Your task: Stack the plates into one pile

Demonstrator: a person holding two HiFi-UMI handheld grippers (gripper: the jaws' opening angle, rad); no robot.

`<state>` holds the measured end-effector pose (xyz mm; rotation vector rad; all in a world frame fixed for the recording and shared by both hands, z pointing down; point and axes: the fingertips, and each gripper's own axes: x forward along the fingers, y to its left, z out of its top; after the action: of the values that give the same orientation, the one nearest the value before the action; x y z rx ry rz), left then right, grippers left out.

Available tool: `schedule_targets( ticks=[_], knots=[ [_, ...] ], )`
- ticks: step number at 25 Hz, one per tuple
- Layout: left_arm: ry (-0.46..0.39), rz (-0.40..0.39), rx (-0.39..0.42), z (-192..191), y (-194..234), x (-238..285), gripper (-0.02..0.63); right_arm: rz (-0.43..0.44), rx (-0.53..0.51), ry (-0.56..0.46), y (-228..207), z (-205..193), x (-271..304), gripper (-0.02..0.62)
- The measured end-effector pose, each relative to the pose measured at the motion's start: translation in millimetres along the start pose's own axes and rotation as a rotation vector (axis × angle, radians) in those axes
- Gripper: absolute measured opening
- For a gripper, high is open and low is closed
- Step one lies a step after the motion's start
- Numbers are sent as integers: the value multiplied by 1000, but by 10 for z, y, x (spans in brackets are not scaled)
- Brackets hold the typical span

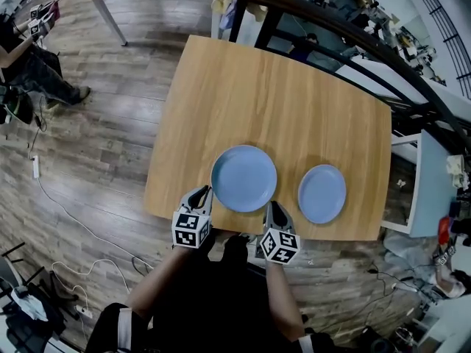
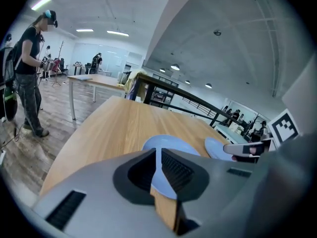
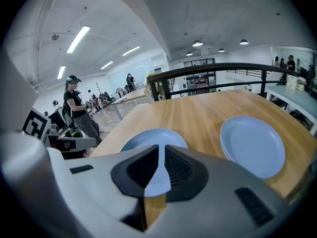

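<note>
Now the left hand-held gripper (image 1: 204, 192) and right hand-held gripper (image 1: 274, 206) flank the larger plate (image 1: 243, 178); jaws together, empty.

Matt plates (image 1: 243, 178) (image 1: 321, 193) (smooth) on wood-grain table (image 1: 294, 94).

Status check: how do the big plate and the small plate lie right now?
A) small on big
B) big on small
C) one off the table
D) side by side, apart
D: the big plate and the small plate lie apart on the table, with bare wood between them.
</note>
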<state>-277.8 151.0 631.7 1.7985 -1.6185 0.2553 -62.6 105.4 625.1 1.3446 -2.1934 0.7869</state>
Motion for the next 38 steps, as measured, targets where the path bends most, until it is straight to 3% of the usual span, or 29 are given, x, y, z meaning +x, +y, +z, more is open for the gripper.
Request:
schedule_targets(
  ticks=[2, 4, 6, 7, 24, 36, 38],
  knots=[
    [30, 0, -16, -73, 70, 63, 29, -8, 13, 19, -12, -59, 55, 47],
    [56, -4, -23, -131, 114, 137, 47, -13, 27, 43, -39, -120, 114, 134],
    [84, -16, -30, -183, 139, 222, 120, -24, 39, 65, -82, -186, 165, 135],
    [96, -18, -34, -204, 156, 262, 124, -31, 45, 76, -104, -223, 191, 135],
    [231, 16, -69, -489, 443, 775, 138, -134, 132, 219, -518, -595, 663, 135],
    [283, 25, -63, -614, 468, 934, 138, -125, 160, 273, -545, -776, 772, 119],
    [290, 31, -53, -633, 473, 926, 104, -131, 157, 279, -544, -786, 774, 99]
  ],
)
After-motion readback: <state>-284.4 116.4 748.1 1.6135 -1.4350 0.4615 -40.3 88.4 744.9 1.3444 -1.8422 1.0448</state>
